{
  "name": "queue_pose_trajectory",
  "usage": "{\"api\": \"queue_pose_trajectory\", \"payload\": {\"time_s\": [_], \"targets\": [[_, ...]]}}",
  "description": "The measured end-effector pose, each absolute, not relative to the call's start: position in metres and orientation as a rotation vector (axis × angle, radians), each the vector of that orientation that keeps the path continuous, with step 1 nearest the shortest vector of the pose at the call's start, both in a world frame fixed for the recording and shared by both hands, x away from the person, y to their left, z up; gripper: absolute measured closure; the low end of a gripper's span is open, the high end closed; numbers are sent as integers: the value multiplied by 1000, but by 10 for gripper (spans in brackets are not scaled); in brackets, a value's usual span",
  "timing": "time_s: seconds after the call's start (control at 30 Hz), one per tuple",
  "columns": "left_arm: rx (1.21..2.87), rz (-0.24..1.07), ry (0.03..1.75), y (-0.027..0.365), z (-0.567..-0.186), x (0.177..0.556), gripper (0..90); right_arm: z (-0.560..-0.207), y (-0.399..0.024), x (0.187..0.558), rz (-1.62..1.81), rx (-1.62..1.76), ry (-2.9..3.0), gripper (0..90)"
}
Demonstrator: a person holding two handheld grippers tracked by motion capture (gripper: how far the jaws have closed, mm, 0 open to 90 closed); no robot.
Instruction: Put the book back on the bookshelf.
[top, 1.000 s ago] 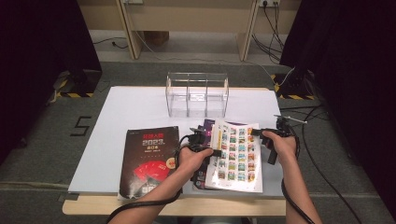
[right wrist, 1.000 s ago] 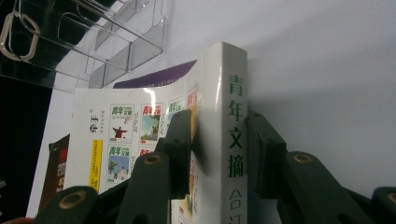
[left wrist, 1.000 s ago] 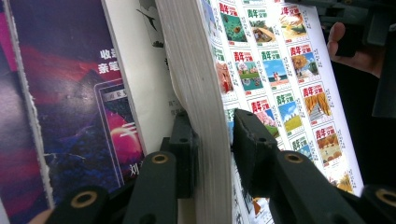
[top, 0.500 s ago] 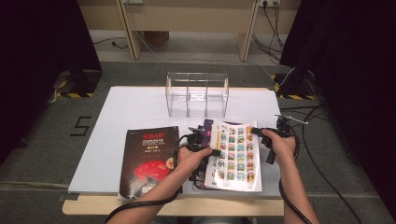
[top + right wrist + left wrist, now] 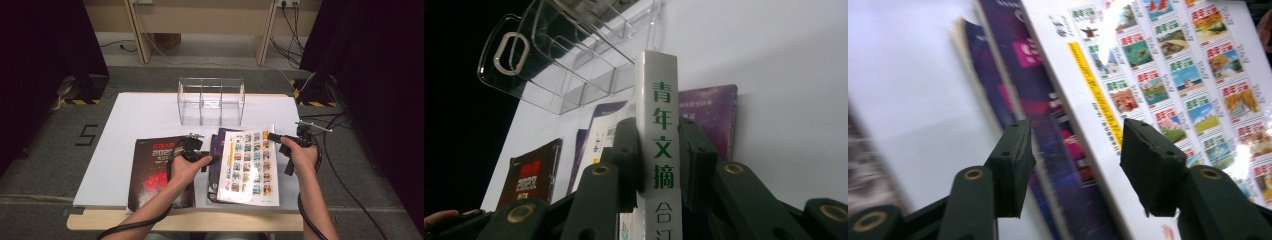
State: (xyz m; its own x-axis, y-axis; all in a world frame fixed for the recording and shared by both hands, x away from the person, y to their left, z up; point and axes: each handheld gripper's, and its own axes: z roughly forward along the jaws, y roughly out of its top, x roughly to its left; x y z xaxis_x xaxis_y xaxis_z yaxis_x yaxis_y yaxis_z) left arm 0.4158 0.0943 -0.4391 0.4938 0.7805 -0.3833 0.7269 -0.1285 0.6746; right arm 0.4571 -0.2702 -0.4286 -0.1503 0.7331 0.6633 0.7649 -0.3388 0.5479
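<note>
Book in hand: white volume (image 5: 248, 167) with rows of small colour pictures on its cover, raised by its spine edge above the purple magazines (image 5: 218, 145) that lie on the white table (image 5: 145, 112).
Right gripper (image 5: 659, 155): jaws clamped on the white volume's spine, the green characters running up between them; in the high view it grips the book's far right edge (image 5: 274, 136).
Left gripper (image 5: 1075, 165): jaws have just been opening and now stand well apart – the book's near edge and the purple covers lie beyond them, nothing pressed between the pads. In the high view it sits just beside the book's left edge (image 5: 210, 159).
Clear rack (image 5: 211, 101): upright divided holder at the far side of the table, its compartments bare as far as can be seen.
Other book: dark red-and-black one (image 5: 155, 175) flat at the left, untouched.
Progress: early, by my reading – the lift and hand-over to one gripper look done; carrying the volume to the rack and standing it in a compartment remain, as do the books on the table.
</note>
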Motion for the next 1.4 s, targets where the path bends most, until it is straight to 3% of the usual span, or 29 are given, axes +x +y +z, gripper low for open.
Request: {"api": "queue_pose_trajectory", "payload": {"time_s": [0.3, 0.7, 1.4], "targets": [[1841, 200, 1252, 151, -434, 397, 368, -405, -260, 444, -1649, -1979, -1851, 733], [1757, 330, 1302, 222, -439, 364, 376, -363, -238, 428, -1814, -1943, -1951, 735], [1655, 408, 1384, 264, -459, 339, 387, -315, -208, 415, -2030, -1900, -2124, 736]]}}
